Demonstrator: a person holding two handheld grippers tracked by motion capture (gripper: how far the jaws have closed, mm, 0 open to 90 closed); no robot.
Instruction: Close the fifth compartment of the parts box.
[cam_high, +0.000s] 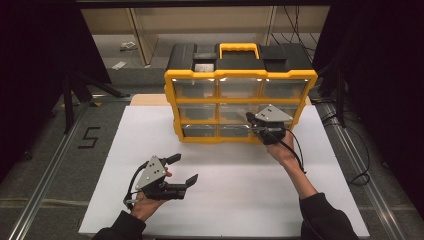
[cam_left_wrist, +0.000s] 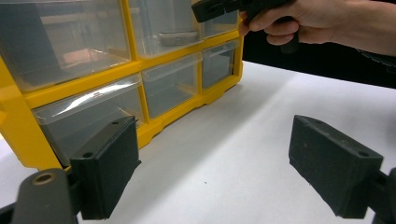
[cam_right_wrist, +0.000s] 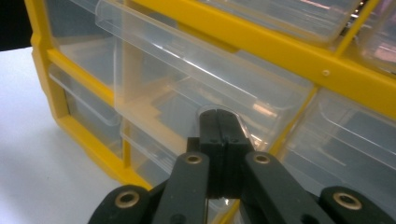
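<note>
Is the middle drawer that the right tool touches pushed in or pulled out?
Pulled out a little. In the right gripper view, the clear drawer juts past the yellow frame, with the shut right tool at its handle.

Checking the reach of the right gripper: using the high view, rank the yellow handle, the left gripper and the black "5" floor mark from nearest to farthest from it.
From the right gripper, at the organizer's front:
1. Yellow handle, on the organizer's top, just behind it.
2. Left gripper, at the near left of the white table, jaws open.
3. Black "5" mark, on the grey floor, far left.
</note>
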